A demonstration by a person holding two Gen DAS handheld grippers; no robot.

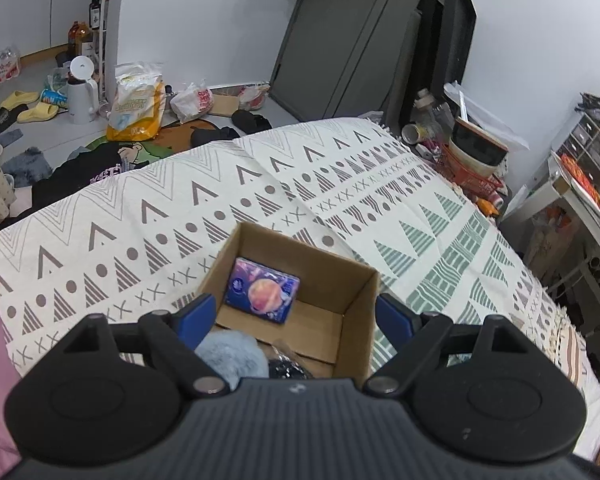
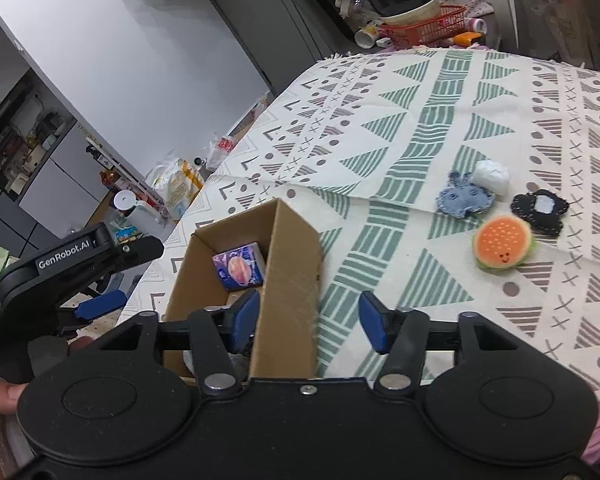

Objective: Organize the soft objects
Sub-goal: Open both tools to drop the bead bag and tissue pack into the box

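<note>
Patterned cloth [image 1: 380, 184] in grey and green triangles covers the surface, with a cluttered floor beyond its far edge. From the left wrist view, the left gripper [image 1: 296, 316] hangs over an open cardboard box [image 1: 332, 276], its blue fingers spread wide and holding nothing. Inside the box lies a purple tissue pack [image 1: 262, 290] toward the far wall; nearer, a pale blue fluffy thing [image 1: 236, 354] and a dark item [image 1: 286, 368] sit at the near end, partly hidden by the gripper body.

From the right wrist view, the right gripper [image 2: 308, 320] is also spread and empty, straddling the box's right wall [image 2: 288, 280]. Well to the right on the cloth wait four soft pieces: a denim patch toy [image 2: 462, 198] touching a white wad [image 2: 491, 176], a black felt piece [image 2: 540, 212], and just beside it a plush burger [image 2: 502, 247].

I judge the sorting partly done. Next, the right gripper should probably swing right to the burger, the nearest piece, and close gently on its yielding sides.
</note>
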